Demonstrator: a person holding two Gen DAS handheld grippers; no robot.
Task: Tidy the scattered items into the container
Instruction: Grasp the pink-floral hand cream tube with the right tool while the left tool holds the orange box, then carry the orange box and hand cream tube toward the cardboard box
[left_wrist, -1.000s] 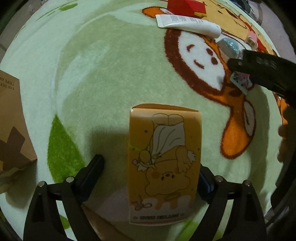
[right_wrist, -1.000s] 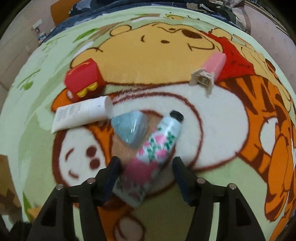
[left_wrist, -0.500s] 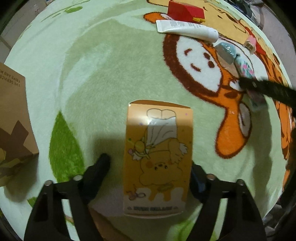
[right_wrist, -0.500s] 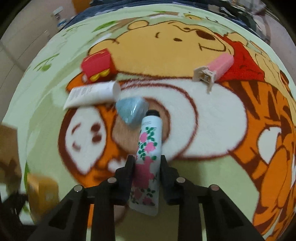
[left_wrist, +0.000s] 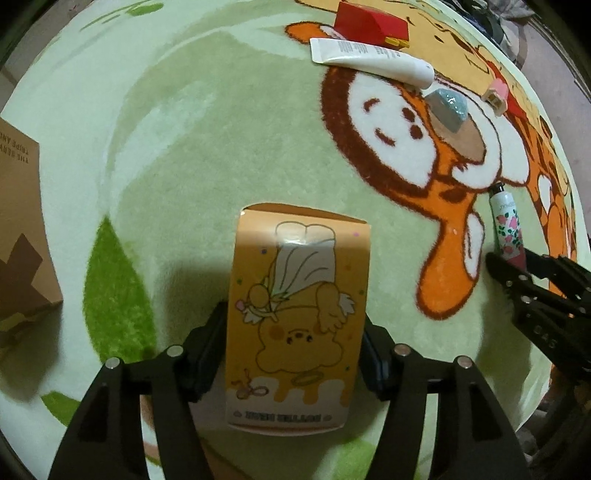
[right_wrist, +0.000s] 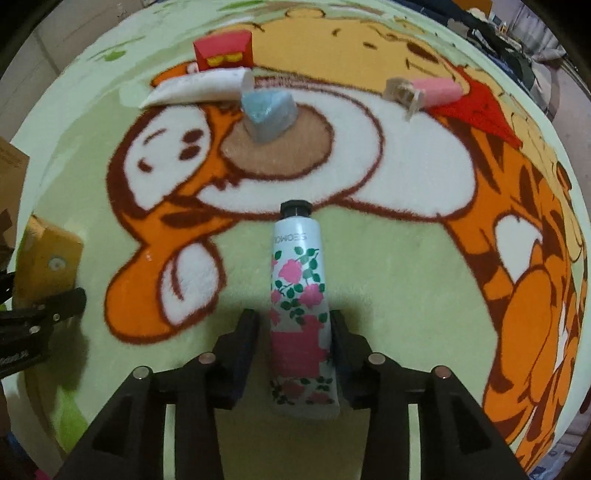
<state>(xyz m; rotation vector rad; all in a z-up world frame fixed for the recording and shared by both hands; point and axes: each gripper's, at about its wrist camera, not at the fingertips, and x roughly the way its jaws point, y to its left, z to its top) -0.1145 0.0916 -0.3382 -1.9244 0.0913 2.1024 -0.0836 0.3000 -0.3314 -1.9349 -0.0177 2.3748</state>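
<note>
An orange box with a cartoon bear lies on the rug. My left gripper points straight down over it, and its closing jaws touch both long sides. A floral hand-cream tube with a black cap has its lower half between the pads of my right gripper. Those jaws are opening a little, but the pads still press on it. In the left wrist view the tube and the right gripper are at the right edge. A brown cardboard container stands at the far left.
Farther off on the cartoon rug lie a red box, a white tube, a blue-grey wedge and a pink and beige clip. Green rug stretches between the orange box and the container.
The left jaws closed in until they touched the orange box. The right jaws closed on the floral tube, straightened it, and moved it away from the blue wedge towards the orange box.
</note>
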